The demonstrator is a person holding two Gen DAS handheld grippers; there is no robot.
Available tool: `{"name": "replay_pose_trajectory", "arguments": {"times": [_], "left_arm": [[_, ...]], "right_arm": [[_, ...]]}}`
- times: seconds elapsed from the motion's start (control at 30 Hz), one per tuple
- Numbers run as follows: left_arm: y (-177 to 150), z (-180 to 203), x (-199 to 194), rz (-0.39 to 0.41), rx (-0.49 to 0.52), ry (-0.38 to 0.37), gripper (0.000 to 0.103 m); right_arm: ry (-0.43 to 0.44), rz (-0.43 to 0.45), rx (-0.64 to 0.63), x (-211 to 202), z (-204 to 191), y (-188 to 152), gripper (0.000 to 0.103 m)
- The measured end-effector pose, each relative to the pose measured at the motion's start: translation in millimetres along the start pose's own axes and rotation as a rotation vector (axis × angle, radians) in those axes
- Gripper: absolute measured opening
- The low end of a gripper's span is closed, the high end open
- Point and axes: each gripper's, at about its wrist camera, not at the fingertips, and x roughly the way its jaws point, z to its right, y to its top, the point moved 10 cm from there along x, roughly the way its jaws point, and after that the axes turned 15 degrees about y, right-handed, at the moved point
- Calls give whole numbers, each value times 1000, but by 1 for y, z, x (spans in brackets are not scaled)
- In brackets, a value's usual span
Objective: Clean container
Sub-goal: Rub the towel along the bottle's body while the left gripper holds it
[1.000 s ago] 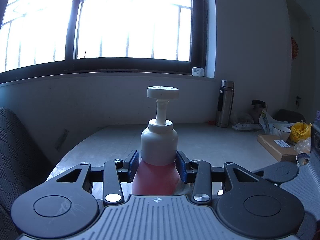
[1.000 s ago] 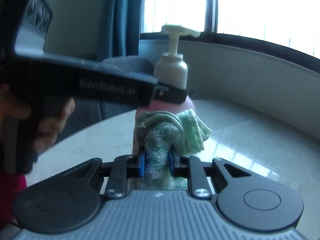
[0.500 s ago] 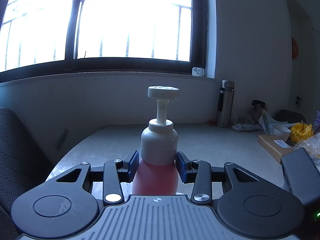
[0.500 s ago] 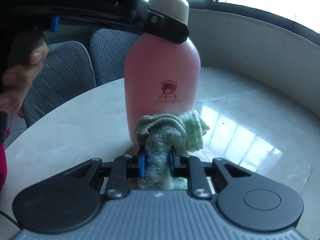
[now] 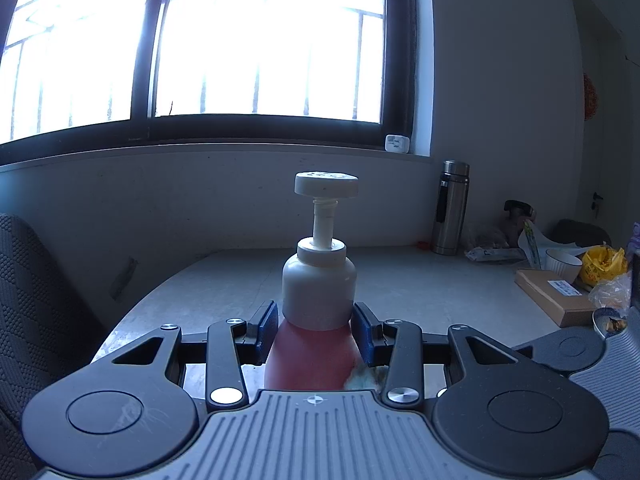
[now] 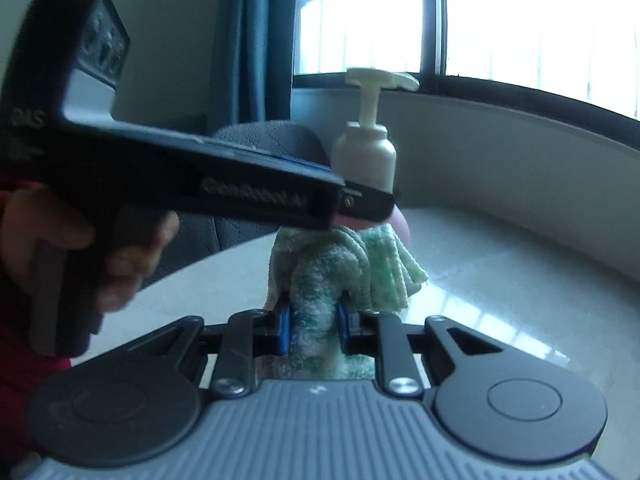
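**Two views of one pink pump bottle, clamped and wiped**

The left wrist view looks straight at the pump bottle (image 5: pixel 318 300): a smooth white shoulder cap, a thin stem and a flat round pump head above a pink, rounded plastic body. The left hand-held gripper (image 5: pixel 316 330) is closed on it, its blue pads pressing either side just below the white cap. The bottle stands upright on the pale stone-like tabletop (image 5: pixel 420 280). This view alone shows the back of the tabletop: a steel flask (image 5: pixel 451 208), a cardboard box (image 5: pixel 554 296), a white bowl (image 5: pixel 563 262) and a yellow bag (image 5: pixel 604 264). Only a small scrap of cloth peeks out at the bottle's lower right.

The right wrist view gives the side angle. There the right hand-held gripper (image 6: pixel 314 330) is clamped tight on a bunched green-and-white terry cloth (image 6: pixel 344 268), fuzzy and folded, pressed against the bottle's pink body just under the other tool's finger. A hand (image 6: pixel 84 248) grips the black pistol-shaped handle. A quilted chair back (image 6: pixel 272 140) and a blue curtain (image 6: pixel 256 40) stand behind.
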Motion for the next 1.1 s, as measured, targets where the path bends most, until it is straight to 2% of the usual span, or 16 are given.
{"name": "replay_pose_trajectory", "arguments": {"times": [0.37,0.8,0.93,1.1], "left_arm": [[0,-1,0,0,0,0,43],[0,1,2,0,2,0,43],[0,1,2,0,2,-1,43],[0,0,1,-1,2,-1,43]], "right_arm": [[9,-52,-7,10,6,-28,21],[3,-193,51,41,19,-72,21],[15,-183,34,33,15,-58,21],[17,-95,-1,12,6,-38,21]]}}
